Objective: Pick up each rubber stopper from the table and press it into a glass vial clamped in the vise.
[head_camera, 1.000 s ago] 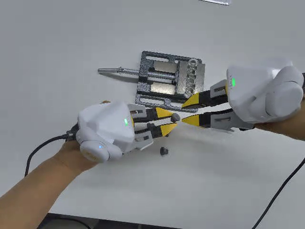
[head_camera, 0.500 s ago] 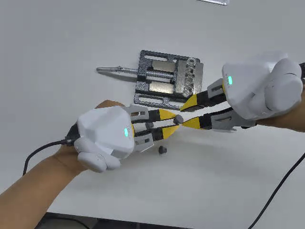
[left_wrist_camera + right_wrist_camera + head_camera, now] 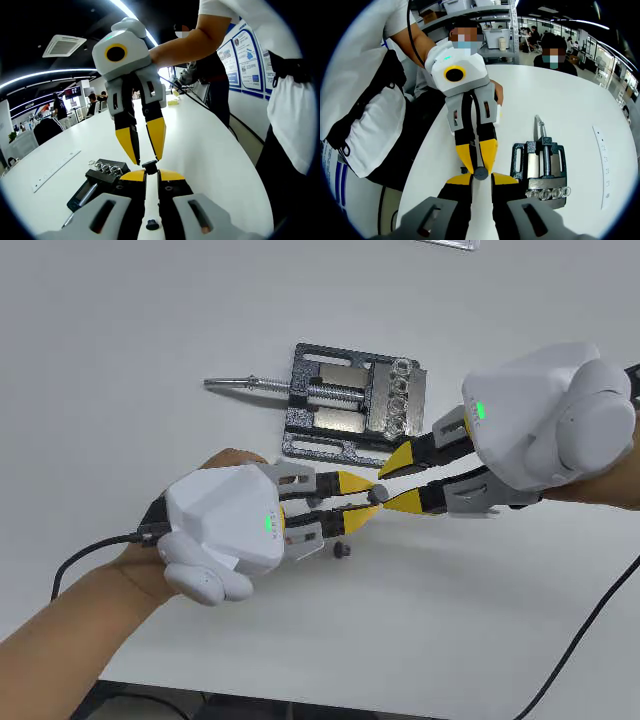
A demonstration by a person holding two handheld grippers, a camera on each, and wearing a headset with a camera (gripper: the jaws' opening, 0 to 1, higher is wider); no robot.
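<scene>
Pinching a dark rubber stopper [image 3: 377, 493] at their tips, the fingers of the left gripper [image 3: 151, 172] stand almost closed, held up off the white counter [image 3: 150, 340] on the near side of the vise [image 3: 340, 405]. The right gripper [image 3: 481, 177] meets it tip to tip. Its yellow fingers are parted, one on each side of the same stopper; whether they touch it I cannot tell. A second stopper [image 3: 342, 551] lies on the counter just beneath the left fingers. The glass vials [image 3: 400, 400] stand in a row, clamped in the vise.
</scene>
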